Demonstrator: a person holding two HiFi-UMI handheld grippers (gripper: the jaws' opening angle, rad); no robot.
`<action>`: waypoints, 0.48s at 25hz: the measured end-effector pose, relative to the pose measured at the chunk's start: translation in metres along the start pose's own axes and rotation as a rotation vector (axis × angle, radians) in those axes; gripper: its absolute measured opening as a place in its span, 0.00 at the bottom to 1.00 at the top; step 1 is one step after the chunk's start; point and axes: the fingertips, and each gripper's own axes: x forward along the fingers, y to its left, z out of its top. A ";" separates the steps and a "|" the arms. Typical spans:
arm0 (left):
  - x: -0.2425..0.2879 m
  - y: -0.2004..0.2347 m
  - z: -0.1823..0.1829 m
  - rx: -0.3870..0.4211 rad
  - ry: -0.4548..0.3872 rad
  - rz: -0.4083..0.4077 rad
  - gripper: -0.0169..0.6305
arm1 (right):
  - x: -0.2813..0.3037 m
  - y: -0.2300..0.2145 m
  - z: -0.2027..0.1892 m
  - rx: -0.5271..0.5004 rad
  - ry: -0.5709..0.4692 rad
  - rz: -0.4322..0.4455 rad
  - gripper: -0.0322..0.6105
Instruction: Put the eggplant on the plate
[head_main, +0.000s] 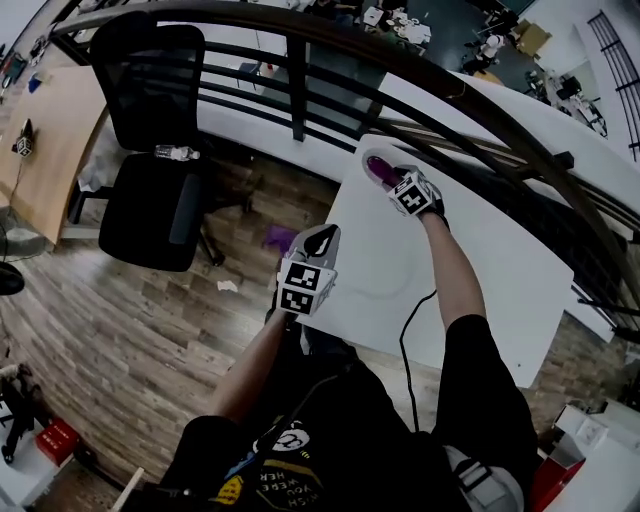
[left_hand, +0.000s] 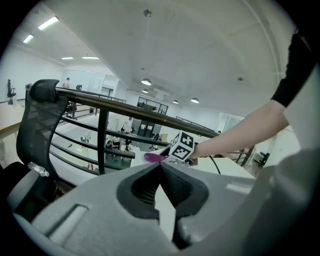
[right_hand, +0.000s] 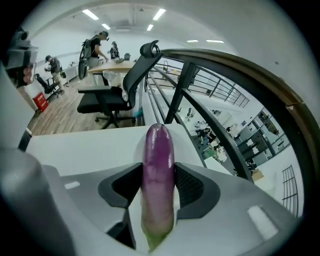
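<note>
The eggplant (right_hand: 158, 187) was pinched crosswise between the jaws of the right gripper (right_hand: 158, 167), which the person held out over the plate (head_main: 366, 158) at the far left corner of the white surface (head_main: 480, 270), close to the railing. I could not tell whether it was touching the plate or hanging just above it. The left gripper (left_hand: 160, 166) hovered by the near left edge of the surface, with its jaws pressed together on nothing.

The eggplant looked glossy and smooth, so I judged it slippery, fairly light, and firm enough to take a squeeze without giving much. The jaws had it about the middle of its length, a little toward the stem. That seemed the sensible place, since the sides run nearly straight there and a grip nearer either tapering end might slide off.

Its long axis ran in line with the jaws. The rounded purple end pointed away from the hand, toward the corner and the railing, and the pale green stem end pointed back toward the gripper body. It lay roughly level, not on end.
</note>
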 end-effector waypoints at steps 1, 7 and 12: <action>-0.002 0.004 -0.003 -0.010 0.006 0.002 0.03 | 0.005 -0.004 0.002 -0.023 0.022 0.000 0.37; -0.011 0.020 -0.019 -0.040 0.038 0.012 0.04 | 0.019 -0.010 -0.006 -0.092 0.078 -0.044 0.37; -0.020 0.017 -0.022 -0.042 0.038 0.002 0.03 | -0.027 -0.008 0.006 0.100 -0.136 -0.155 0.49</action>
